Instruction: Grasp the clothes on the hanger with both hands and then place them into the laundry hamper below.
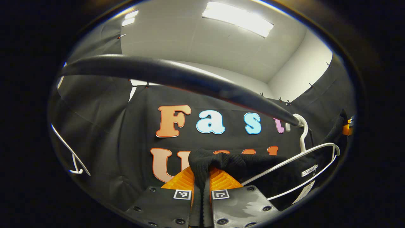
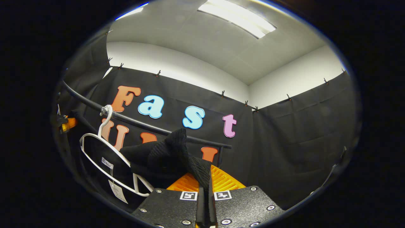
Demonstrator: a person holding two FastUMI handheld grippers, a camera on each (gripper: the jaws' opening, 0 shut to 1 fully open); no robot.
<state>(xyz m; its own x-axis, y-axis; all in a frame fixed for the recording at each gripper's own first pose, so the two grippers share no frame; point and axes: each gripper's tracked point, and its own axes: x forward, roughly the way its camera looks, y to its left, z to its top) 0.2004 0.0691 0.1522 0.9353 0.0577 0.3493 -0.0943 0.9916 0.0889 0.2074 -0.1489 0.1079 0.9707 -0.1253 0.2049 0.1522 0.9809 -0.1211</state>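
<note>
A black knitted garment (image 1: 240, 164) hangs on a white wire hanger (image 1: 303, 155) hooked over a dark rail (image 1: 177, 76). My left gripper (image 1: 201, 177) is shut on one bunched shoulder of the garment, the cloth pinched between both fingers. In the right gripper view the same black garment (image 2: 164, 155) drapes on the white hanger (image 2: 104, 148), whose hook sits on the rail (image 2: 133, 122). My right gripper (image 2: 205, 179) is shut on the garment's other shoulder, cloth rising in a peak above the fingers. Paper tags (image 2: 117, 191) dangle from the garment.
The rail runs close above the left gripper and slants across it. A second white hanger (image 1: 72, 158) hangs at the far left in the left gripper view. Black cloth walls close the booth behind and on both sides. The other gripper's body (image 2: 66, 123) shows at the left edge.
</note>
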